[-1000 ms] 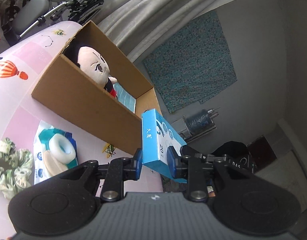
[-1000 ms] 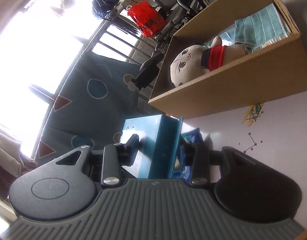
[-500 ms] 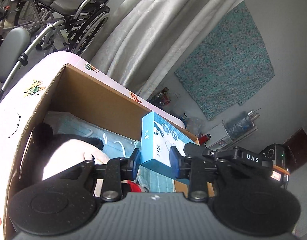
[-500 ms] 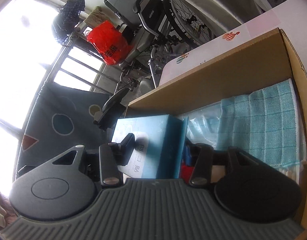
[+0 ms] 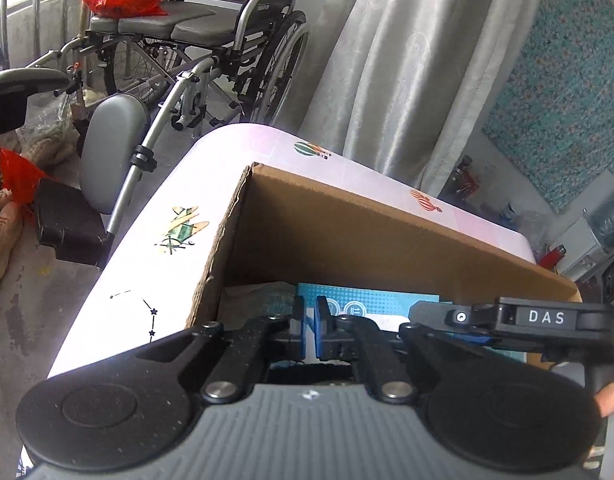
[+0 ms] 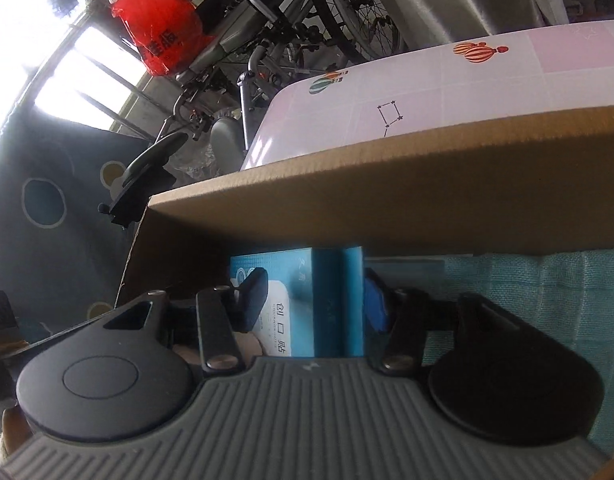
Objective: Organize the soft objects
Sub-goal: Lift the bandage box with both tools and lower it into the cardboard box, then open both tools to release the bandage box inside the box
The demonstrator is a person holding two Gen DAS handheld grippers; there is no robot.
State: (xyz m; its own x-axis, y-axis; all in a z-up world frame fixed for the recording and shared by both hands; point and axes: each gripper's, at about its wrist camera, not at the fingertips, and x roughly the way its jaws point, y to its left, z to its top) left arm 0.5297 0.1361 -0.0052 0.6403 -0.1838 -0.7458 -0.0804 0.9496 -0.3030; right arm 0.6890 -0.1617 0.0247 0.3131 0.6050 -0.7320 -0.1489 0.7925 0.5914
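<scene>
The right gripper (image 6: 313,300) clamps the blue box (image 6: 327,300) between its fingers, one pad on each side face. The box sits low inside the cardboard box (image 6: 387,200), close to its far wall, beside a teal cloth (image 6: 547,300) lying in the same carton. The left gripper (image 5: 310,322) is over the carton with its blue pads nearly touching and nothing between them. The carton rests on a pink patterned table (image 5: 167,220); a wheelchair (image 5: 211,52) stands beyond

Cardboard box wall (image 6: 387,184) close ahead of fingers (image 6: 253,300).
</scene>
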